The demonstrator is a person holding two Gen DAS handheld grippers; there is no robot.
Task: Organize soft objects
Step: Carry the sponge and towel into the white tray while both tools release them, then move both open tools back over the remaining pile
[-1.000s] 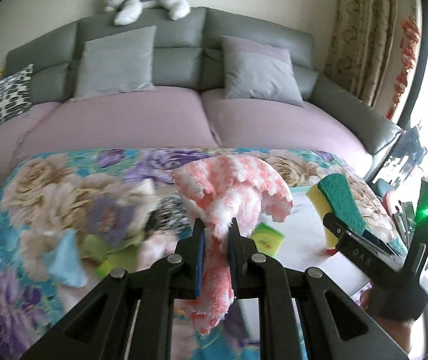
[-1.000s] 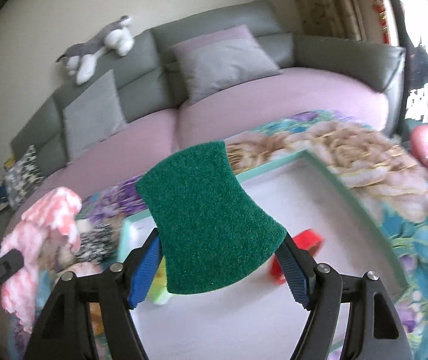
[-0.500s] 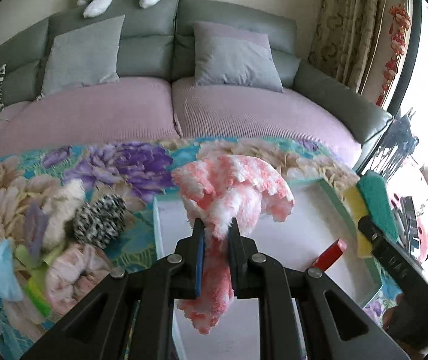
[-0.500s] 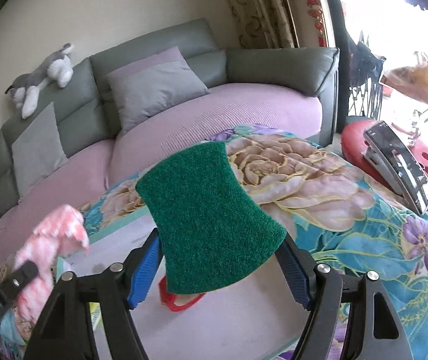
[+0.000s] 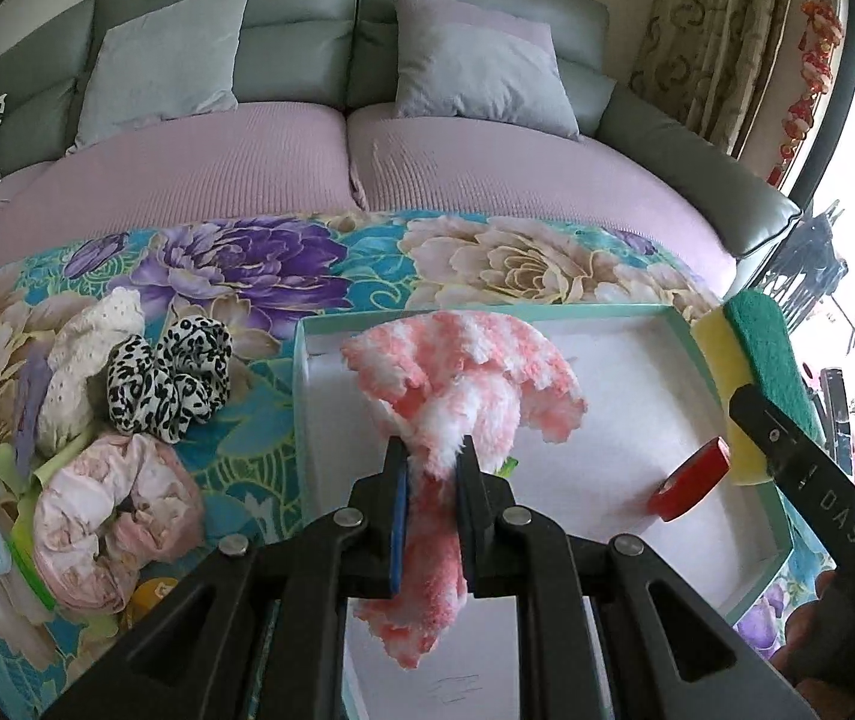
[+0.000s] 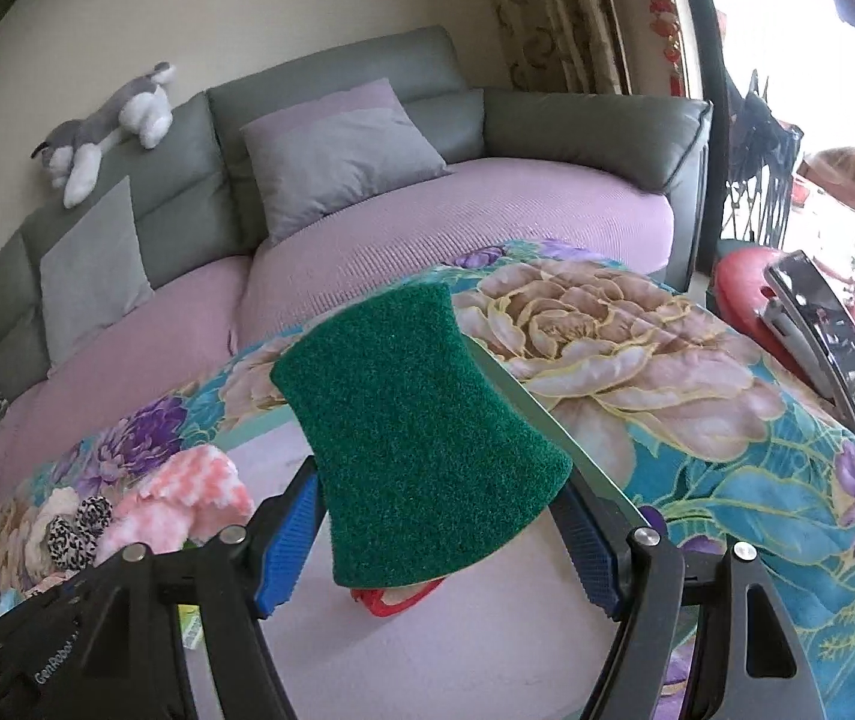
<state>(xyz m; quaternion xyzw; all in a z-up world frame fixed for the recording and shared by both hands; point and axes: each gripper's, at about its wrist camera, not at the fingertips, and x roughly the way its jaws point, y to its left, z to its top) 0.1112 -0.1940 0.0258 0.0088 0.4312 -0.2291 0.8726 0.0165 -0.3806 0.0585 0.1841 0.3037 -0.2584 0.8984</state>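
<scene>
My left gripper (image 5: 432, 462) is clamped tight on the pink-and-white fluffy cloth (image 5: 463, 378), which fans out above the pads and hangs below them, over the white floor of the teal-rimmed tray (image 5: 301, 396) at frame centre. My right gripper (image 6: 439, 525) has its jaws set wide and pressed on both sides of the green-and-yellow sponge (image 6: 421, 450), above the tray's right edge. The tray floor is mostly bare; a red ring (image 5: 691, 480) lies at its right, half hidden under the sponge in the right view. A yellow-green scrap behind the cloth is hard to make out. Scrunchies (image 5: 169, 378) crowd the floral cover (image 5: 487, 252) at lower left.
</scene>
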